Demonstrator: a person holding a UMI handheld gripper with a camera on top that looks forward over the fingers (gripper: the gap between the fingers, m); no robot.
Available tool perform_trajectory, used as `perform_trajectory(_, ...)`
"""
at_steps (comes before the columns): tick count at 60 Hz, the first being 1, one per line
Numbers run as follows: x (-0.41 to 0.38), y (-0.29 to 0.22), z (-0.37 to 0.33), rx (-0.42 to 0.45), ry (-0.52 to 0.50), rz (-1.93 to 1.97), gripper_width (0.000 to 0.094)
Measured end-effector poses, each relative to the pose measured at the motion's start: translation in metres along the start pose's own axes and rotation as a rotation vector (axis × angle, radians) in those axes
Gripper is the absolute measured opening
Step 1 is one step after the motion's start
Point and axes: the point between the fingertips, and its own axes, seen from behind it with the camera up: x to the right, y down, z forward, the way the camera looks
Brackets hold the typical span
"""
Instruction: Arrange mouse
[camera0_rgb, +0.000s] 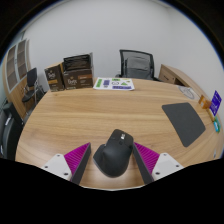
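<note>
Wooden and rounded at its far edge, the tabletop (90, 120) fills most of the room ahead of me. Beyond it stands a black mesh office chair (137, 63), pushed up near the far side, and to the left of that a couple of dark boxes (77, 72) sit upright at the table's back edge. A dark grey mouse mat (184, 122) lies flat towards the right, well apart from everything else. Some printed papers (113, 84) rest near the far edge. Closest of all, a black mouse (114, 154) sits on the wood between the tongs (113, 160), whose magenta pads (77, 156) stand apart with a gap showing at either side of it.
</note>
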Motion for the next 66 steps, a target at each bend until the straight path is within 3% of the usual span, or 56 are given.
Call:
perform_trajectory(12, -0.009, -0.012, 0.016, 0.013, -0.027, -0.029, 0.0821)
perform_trajectory(17, -0.009, -0.015, 0.019, 0.017, -0.029, -0.033, 0.0684)
perform_trajectory(20, -0.006, -0.016, 0.022, 0.021, -0.020, -0.027, 0.0513)
perform_trajectory(25, -0.008, -0.017, 0.023, 0.022, -0.035, -0.034, 0.0487)
perform_trajectory(38, -0.017, -0.019, 0.021, 0.024, -0.092, -0.061, 0.0281)
perform_trajectory(44, -0.026, -0.016, 0.011, -0.002, -0.133, -0.035, 0.0266)
perform_trajectory(56, -0.012, -0.062, -0.040, 0.041, -0.166, 0.023, 0.0265)
perform_trajectory(66, 0.066, -0.142, -0.069, 0.160, -0.086, 0.026, 0.0267)
